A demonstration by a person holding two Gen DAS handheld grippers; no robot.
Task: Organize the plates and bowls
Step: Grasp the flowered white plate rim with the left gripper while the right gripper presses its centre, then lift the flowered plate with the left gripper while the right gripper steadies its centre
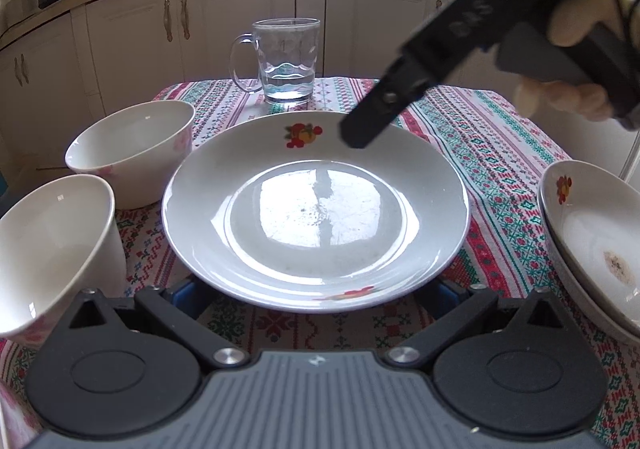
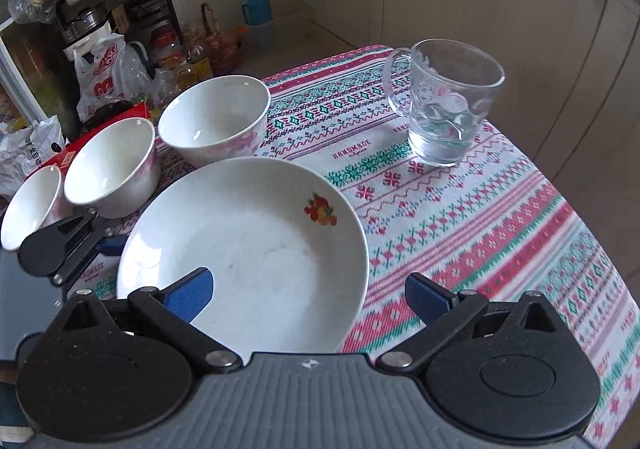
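Plate (image 2: 256, 249) sits between the wide-spread fingers of the right hand-held gripper (image 2: 308, 299), ungripped; left one likewise splayed.

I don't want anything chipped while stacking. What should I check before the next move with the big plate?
1. Left gripper open at the big plate near rim: ok.
2. Right gripper open, one pad over the plate: ok.
3. Plate gripped: not ok, neither gripper is shut.
4. Plate empty: ok.
5. Glass mug apart from the plate: ok.
6. Nearest bowl touching the plate rim: cannot tell.
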